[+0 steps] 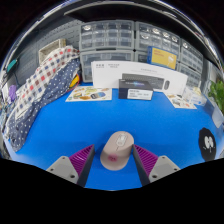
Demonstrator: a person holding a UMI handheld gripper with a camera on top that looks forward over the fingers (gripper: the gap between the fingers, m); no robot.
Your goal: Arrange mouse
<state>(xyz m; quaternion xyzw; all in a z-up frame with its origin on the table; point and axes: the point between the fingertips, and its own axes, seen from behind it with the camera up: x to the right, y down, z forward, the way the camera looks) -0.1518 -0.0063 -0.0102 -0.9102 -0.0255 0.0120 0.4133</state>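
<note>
A blue table fills most of the view and carries everything else. Along its far edge stands a wall of grey drawer cabinets. On the left a plaid cloth lies heaped, spilling onto the table. In front of the cabinets sits a black and white box, with a flat printed sheet to its left and some papers to its right. A green plant shows at the far right, with a dark round thing nearer, too small to tell. The gripper is spread wide, its purple pads at either side. The pale pink mouse rests on the table between the fingers, a gap showing at each side, nothing gripped
</note>
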